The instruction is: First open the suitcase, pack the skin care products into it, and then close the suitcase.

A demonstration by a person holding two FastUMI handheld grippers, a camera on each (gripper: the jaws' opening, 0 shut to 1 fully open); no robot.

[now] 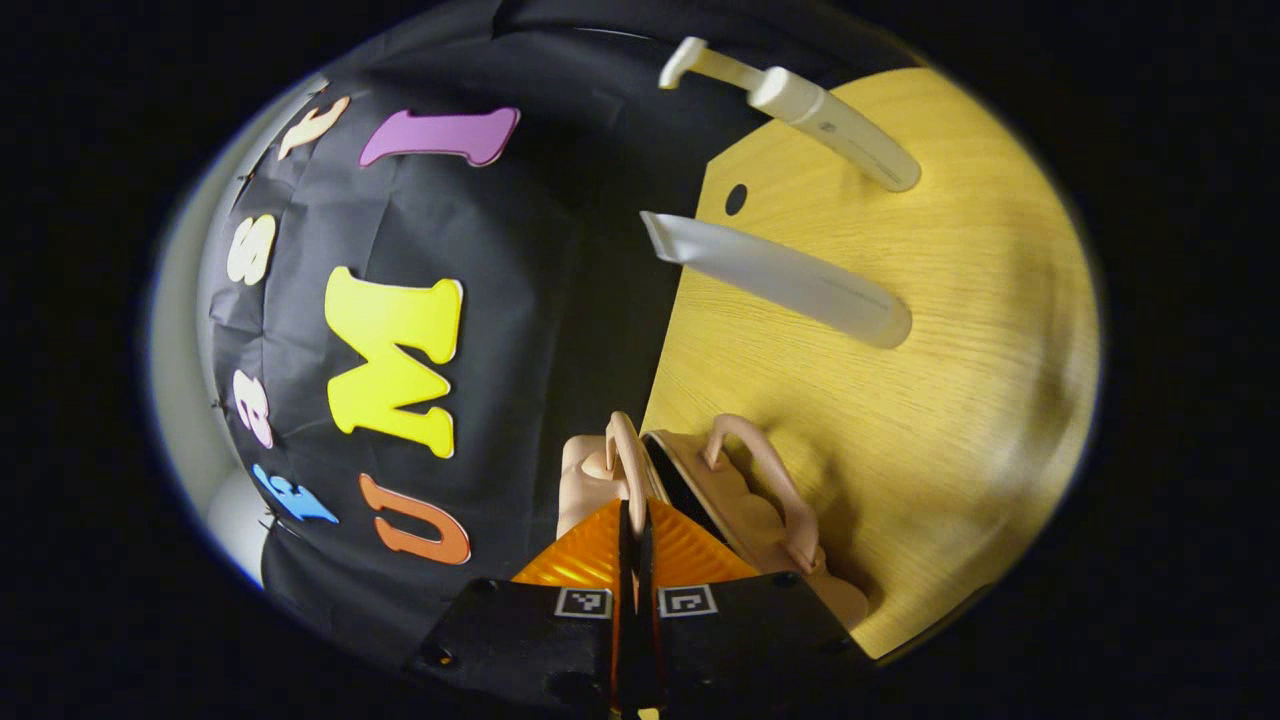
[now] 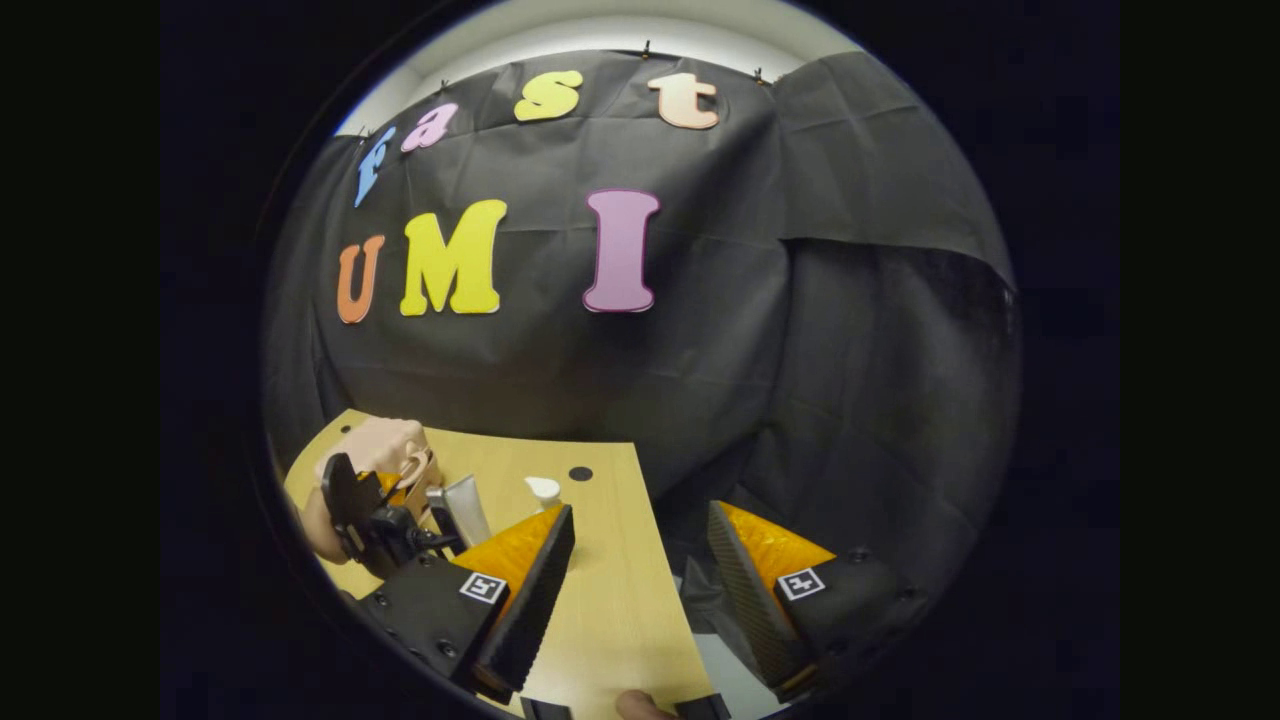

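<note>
**A:** Start with the left gripper view. What's at the bottom?

**B:** The left gripper (image 1: 634,560) sits at bottom centre, its two fingers pressed together with only a dark slit between them. A thin pink handle (image 1: 627,470) of the suitcase (image 1: 740,510) rises right out of that slit, so the jaws look clenched on it.

**A:** And the suitcase itself?

**B:** Small, pale pink, low in the frame just right of centre, resting on the wooden table (image 1: 900,400). A dark gap runs between its two halves, and a second handle (image 1: 770,480) arches on the right half.

**A:** The skin care things?

**B:** Two, both on the table in the upper right. A grey-white tube (image 1: 780,278) lies near the middle of the frame; a white pump bottle (image 1: 800,105) lies above it, its nozzle poking past the table edge toward the black cloth. They are apart from each other and well apart from the suitcase.

**A:** Now the right gripper view.

**B:** The right gripper (image 2: 640,560) is at the bottom, its fingers spread wide, nothing between them, released. The left finger hangs over the table (image 2: 610,600), the right one past the table's edge.

**A:** Anything farther off?

**B:** At the lower left the other gripper (image 2: 375,515) is against the pink suitcase (image 2: 375,445), held by a hand (image 2: 318,525). Just right of it stand the tube (image 2: 468,508) and the pump bottle's top (image 2: 543,489), partly hidden behind the near finger.
</note>
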